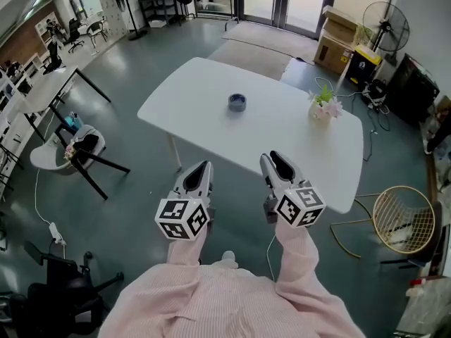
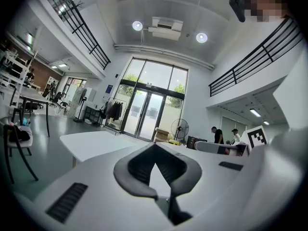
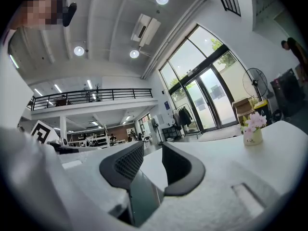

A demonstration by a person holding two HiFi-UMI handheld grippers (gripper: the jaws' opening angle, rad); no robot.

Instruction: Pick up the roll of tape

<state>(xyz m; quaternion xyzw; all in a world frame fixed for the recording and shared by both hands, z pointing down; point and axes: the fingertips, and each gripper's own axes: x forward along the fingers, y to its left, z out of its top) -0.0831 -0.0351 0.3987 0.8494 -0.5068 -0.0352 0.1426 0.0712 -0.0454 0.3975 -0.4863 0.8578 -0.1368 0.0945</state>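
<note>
1. Roll of tape is lying flat near the middle of the white worktop, showing as a small, dark blue-grey ring with its opening facing up.
2. Nothing is touching it; a small vase of pink flowers is standing well apart from it, toward the worktop's right end.
3. The left gripper is hovering by the worktop's near edge, its jaws meeting at the tips and gripping nothing.
4. The right gripper is hovering beside it, its jaws standing apart with nothing between them.
5. Both grippers are pointing toward the tape, well short of it.
</note>
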